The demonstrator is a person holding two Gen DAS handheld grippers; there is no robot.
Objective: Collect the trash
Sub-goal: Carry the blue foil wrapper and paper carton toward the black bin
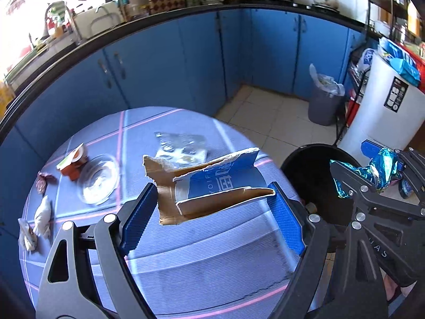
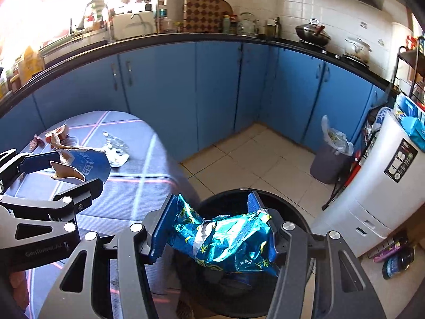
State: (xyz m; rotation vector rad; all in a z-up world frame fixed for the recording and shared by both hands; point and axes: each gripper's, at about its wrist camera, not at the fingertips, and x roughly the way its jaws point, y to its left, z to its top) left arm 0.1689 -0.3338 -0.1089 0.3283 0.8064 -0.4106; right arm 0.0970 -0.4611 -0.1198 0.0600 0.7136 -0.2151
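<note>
Both grippers hold trash by the black bin.

The left gripper [image 1: 212, 207] has its fingers closed on a torn blue-and-brown carton [image 1: 209, 188], held in the air above the desk [image 1: 202, 263]. The right gripper [image 2: 215, 228] grips a crumpled blue foil wrapper [image 2: 225, 239] over the open bin [image 2: 300, 210], which stands on the floor just beside the desk. A glass bowl [image 1: 98, 183], a cup [image 1: 73, 163], a silver packet [image 1: 182, 147] and crumpled tissues [image 1: 42, 216] lie on the desk.
</note>
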